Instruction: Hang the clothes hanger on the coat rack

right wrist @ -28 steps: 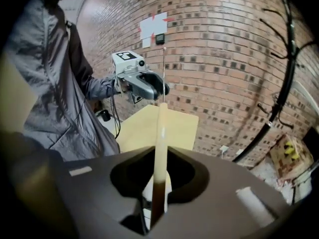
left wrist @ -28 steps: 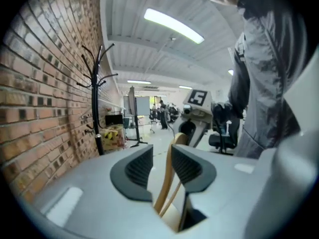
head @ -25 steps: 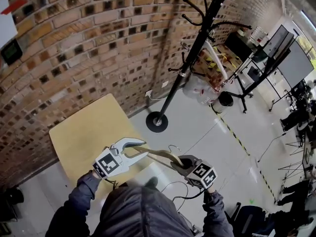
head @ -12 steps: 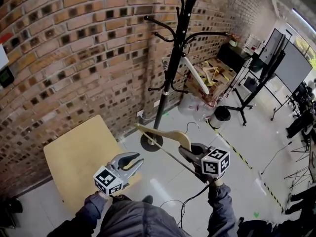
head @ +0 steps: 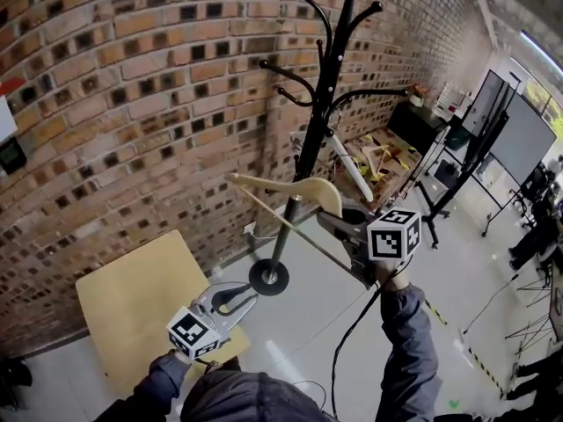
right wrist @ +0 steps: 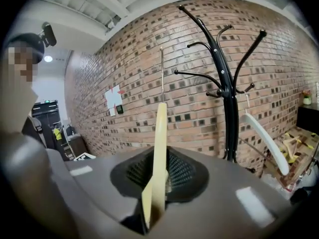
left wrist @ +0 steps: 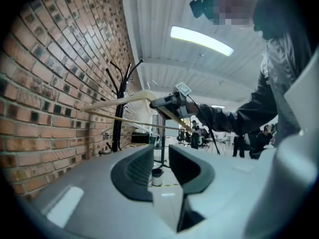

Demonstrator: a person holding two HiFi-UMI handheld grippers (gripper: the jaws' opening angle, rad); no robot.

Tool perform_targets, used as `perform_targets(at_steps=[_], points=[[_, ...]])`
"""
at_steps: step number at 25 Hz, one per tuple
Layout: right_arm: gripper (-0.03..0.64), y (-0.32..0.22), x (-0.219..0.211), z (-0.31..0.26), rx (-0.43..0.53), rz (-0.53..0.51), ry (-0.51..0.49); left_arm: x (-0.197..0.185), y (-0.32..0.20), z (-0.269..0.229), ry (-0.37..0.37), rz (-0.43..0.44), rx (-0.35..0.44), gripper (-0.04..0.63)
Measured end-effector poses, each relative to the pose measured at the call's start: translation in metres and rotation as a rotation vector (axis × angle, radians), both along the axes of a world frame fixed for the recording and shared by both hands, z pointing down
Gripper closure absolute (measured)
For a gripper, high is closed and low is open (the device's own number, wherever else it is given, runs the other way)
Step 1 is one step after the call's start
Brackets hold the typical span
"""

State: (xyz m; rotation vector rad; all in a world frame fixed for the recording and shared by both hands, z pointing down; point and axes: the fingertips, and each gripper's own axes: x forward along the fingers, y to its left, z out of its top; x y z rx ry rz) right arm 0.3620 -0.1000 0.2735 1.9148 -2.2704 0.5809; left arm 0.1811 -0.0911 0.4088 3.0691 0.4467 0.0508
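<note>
Status: task in progress, hang not yet made. The pale wooden clothes hanger with thin metal hook [head: 290, 187] is pinched at 1 end by the right gripper [head: 339, 222], jaws pressed tight on the wood per the right gripper view, hook standing upright above the jaws. The hanger is in the air in front of the tall black metal coat rack [head: 321, 104], roughly level with its lower arms in the head view. In the right gripper view the hook sits left of the rack's arms and apart from them; no contact w/ any arm seen. The left gripper [head: 233, 295] is low, near the edge of the light yellow wooden table [head: 123, 297], jaws spread w/ nothing between them; it has no part in the carry. 1 white hanger [right wrist: 264, 138] hangs on a lower arm of the rack, so that arm looks taken on that side. Done, by judgement: pick-up and lift. Left to do: bring the hook across to a free arm, raise it over the arm's tip, lower until the hook bears the load, then release. Est. about halfway. Risk: single-end grip may let the hanger swing at release.
</note>
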Motion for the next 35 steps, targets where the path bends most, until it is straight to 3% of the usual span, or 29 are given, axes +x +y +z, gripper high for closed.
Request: perform_targets(at_steps=[7,15,23,26,29,35], points=[[0.56,-0.125,0.004,-0.06,0.002,-0.055,0.021,0.002,-0.049,-0.019,0.063,-0.032,0.001,0.509],[0.56,-0.238,0.031,-0.091,-0.014,-0.009,0.02,-0.006,-0.121,-0.053,0.161,-0.117,0.057,0.509],[0.56,-0.239,0.058,-0.065,-0.044,0.039,-0.085,-0.012,-0.134,-0.035,0.161,-0.129,-0.016,0.512],[0.56,-0.225,0.077,-0.048,-0.056,0.092,-0.088,-0.009,-0.124,-0.029,0.142,-0.105,-0.052,0.512],[0.56,-0.209,0.107,-0.035,-0.042,0.174,-0.12,-0.006,-0.117,-0.019,0.143,-0.086,-0.034,0.512],[0.557,-0.202,0.139,-0.018,-0.048,0.288,0.022,-0.003,-0.104,-0.01,0.116,-0.061,-0.036,0.511]])
